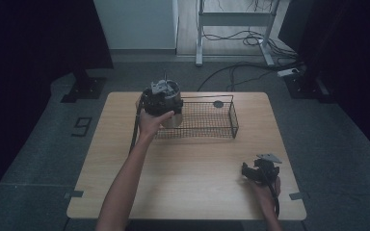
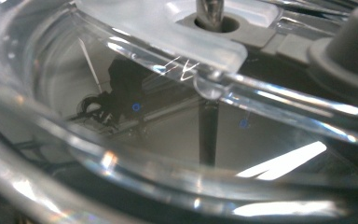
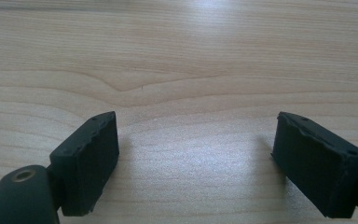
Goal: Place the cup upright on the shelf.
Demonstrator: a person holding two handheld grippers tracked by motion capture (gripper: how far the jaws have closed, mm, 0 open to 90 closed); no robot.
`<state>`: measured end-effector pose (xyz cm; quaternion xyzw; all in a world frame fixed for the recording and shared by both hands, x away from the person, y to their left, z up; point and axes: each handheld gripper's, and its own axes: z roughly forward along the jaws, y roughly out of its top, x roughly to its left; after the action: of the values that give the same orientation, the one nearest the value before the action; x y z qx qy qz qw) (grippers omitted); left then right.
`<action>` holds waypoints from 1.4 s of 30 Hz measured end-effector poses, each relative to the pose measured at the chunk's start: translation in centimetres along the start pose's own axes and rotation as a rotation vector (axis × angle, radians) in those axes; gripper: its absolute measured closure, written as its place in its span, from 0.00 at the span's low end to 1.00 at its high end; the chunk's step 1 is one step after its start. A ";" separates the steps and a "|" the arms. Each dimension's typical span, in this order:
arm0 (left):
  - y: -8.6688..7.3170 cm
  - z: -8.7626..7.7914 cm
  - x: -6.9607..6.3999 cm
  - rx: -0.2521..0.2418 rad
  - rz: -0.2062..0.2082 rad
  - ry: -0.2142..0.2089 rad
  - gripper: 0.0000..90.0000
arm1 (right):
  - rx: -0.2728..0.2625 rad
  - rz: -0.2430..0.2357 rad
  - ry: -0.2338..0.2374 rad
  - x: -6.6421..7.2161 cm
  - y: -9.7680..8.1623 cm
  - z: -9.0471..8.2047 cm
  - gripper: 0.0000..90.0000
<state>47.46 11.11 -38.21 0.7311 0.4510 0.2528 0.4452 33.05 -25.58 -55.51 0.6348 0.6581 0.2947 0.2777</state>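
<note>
The step in hand looks like setting the clear jar [image 1: 169, 114] into the wire basket [image 1: 233, 122]. The jar stands upright at the basket's left end, and whether its base already rests on the mesh or hangs just above it I cannot tell. The left gripper [image 1: 162, 90] sits on top of the jar. In the left gripper view the clear wall and rim [image 2: 223, 86] press right up against the camera, with a grey knob [image 2: 354, 51] on the lid beside them. Its fingers are hidden there, so I cannot tell whether they clamp the rim or merely rest on it; my guess is a hold at the rim. The next move calls for lowering the jar straight down, clear of the basket's wires, then letting go only once it stands firm. A small dark disc [image 1: 218, 103] lies in the basket's far right part. The right gripper [image 1: 254, 172] waits low over the tabletop [image 1: 188, 168], well in front of the basket's right end, its fingers [image 3: 87, 161] spread wide with nothing but bare wood between them.
</note>
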 end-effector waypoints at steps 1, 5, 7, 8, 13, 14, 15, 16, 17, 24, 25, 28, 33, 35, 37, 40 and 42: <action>-0.1 0.4 0.0 0.006 -0.001 -0.002 0.04 | 0.000 0.000 0.000 0.0 0.0 0.0 0.16; -0.2 0.8 0.2 0.010 -0.004 0.000 0.04 | -0.001 0.000 0.000 0.0 0.0 0.0 0.16; -0.3 1.1 0.3 0.013 -0.010 0.002 0.04 | 0.000 0.000 0.000 0.0 0.0 0.0 0.16; -0.3 1.2 0.4 0.016 -0.013 0.005 0.04 | 0.000 0.000 0.000 0.0 0.0 0.0 0.16; -0.6 1.9 0.8 0.027 -0.025 0.022 0.04 | 0.000 0.000 -0.001 0.0 0.0 0.0 0.16; -0.6 2.0 0.9 0.028 -0.029 0.024 0.04 | 0.000 0.000 -0.001 0.0 0.0 0.0 0.16; -0.7 2.1 1.0 0.029 -0.031 0.026 0.04 | 0.000 0.000 -0.001 0.0 0.0 0.0 0.16; -0.9 2.4 1.1 0.030 -0.033 0.033 0.04 | 0.000 0.000 -0.001 0.0 0.0 0.0 0.16; -0.9 2.4 1.1 0.030 -0.033 0.033 0.04 | 0.000 0.000 -0.001 0.0 0.0 0.0 0.16; -1.2 2.9 1.5 0.015 -0.055 0.033 0.04 | 0.000 -0.001 -0.002 0.0 0.0 0.0 0.16; -1.1 2.9 1.6 0.015 -0.053 0.036 0.04 | 0.000 -0.001 -0.002 0.0 0.0 0.0 0.16; -1.0 2.9 1.7 0.020 -0.051 0.037 0.04 | 0.000 -0.001 -0.002 0.0 0.0 0.0 0.16; -1.0 3.0 1.9 0.021 -0.061 0.038 0.04 | 0.000 -0.001 -0.002 0.0 0.0 0.0 0.16; -0.9 3.1 1.9 0.020 -0.061 0.039 0.04 | 0.000 -0.001 -0.002 0.0 0.0 0.0 0.16; -0.8 3.2 2.0 0.013 -0.066 0.039 0.04 | 0.000 0.000 -0.002 0.0 0.0 0.0 0.16; -0.5 3.6 2.1 0.010 -0.080 0.039 0.04 | 0.000 0.000 -0.002 0.0 0.0 0.0 0.16; -0.4 3.8 2.2 0.012 -0.076 0.046 0.04 | 0.000 0.000 -0.002 0.0 0.0 0.0 0.16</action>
<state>51.21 11.48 -40.49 0.7101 0.4902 0.2496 0.4395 33.05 -25.56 -55.51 0.6352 0.6576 0.2942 0.2784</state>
